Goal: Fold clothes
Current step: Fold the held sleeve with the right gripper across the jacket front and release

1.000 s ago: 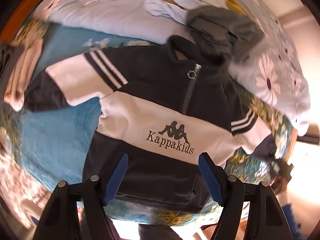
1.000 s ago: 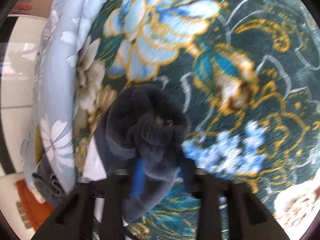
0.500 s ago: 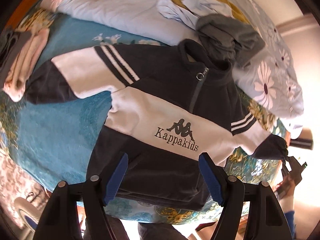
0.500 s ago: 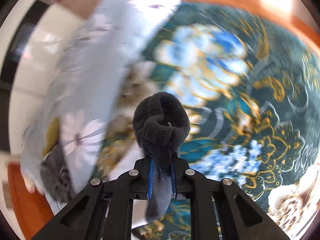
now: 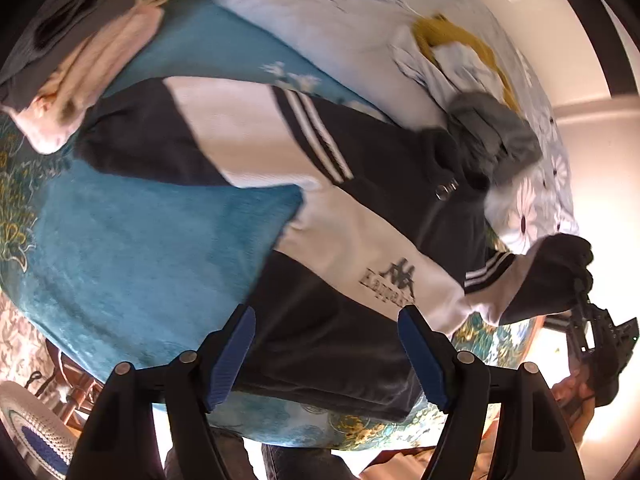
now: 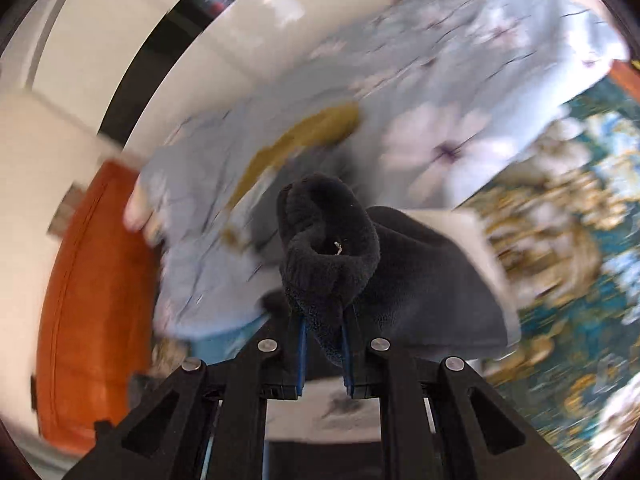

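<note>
1. Lying front-up on the bed (image 5: 132, 264), across its teal floral blanket: a navy-and-white fleece sweatshirt (image 5: 360, 216) with a half zip and a printed chest logo, its hem toward the near edge of the bed.
2. One sleeve stretches flat toward the far left corner; beside its cuff sits a folded pile of clothes (image 5: 76, 60).
3. The other sleeve's dark cuff (image 6: 328, 248) is lifted off the blanket, pinched in the closed right hand-held gripper (image 6: 323, 344).
4. The left hand-held gripper (image 5: 326, 354) hangs over the hem, jaws spread wide, gripping nothing.
5. A pale-blue flowered quilt (image 5: 340, 20) covers the far edge, with a grey garment (image 5: 496, 140) and a mustard one (image 5: 452, 36) heaped on it.
</note>
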Demonstrator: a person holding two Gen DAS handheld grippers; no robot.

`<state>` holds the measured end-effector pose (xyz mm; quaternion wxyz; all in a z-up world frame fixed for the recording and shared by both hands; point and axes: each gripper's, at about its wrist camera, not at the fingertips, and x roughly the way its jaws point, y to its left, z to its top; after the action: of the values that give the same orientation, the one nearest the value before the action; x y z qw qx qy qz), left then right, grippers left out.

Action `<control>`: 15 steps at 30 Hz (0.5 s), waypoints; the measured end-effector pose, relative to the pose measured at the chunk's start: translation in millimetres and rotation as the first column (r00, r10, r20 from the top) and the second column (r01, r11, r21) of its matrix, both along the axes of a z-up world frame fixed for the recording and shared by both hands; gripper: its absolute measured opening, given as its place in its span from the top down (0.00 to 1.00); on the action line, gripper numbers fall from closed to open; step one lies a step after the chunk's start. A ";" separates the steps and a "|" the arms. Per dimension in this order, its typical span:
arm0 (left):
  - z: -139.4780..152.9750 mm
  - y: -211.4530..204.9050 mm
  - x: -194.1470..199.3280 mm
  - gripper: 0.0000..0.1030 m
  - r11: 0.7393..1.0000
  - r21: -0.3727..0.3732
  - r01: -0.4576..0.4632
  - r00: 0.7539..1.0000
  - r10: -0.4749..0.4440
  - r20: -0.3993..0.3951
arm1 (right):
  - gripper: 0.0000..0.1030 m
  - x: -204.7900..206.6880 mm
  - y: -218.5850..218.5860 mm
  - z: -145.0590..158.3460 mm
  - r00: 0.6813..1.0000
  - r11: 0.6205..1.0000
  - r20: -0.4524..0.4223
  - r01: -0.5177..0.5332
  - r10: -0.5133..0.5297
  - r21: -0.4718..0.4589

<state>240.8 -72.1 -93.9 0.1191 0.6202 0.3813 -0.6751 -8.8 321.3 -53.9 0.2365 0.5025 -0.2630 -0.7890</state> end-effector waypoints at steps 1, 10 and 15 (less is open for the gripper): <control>-0.9 -10.2 2.9 0.25 1.000 0.005 -0.011 1.000 0.011 -0.009 | 0.86 6.6 -28.0 -2.4 0.999 0.999 0.014 -0.038 0.038 0.001; -22.5 -74.8 27.2 0.23 0.994 0.048 -0.097 0.995 0.097 0.004 | 0.86 32.3 -200.4 -66.8 0.952 0.940 0.188 -0.277 0.241 0.201; -45.4 -98.9 38.1 0.23 0.986 0.063 -0.155 0.987 0.151 0.054 | 0.86 21.3 -240.3 -97.8 0.941 0.916 0.255 -0.291 0.222 0.276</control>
<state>278.9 -171.0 -139.2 0.1591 0.6093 0.4471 -0.6352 12.5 81.0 -151.7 0.2261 0.6472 -0.0919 -0.7222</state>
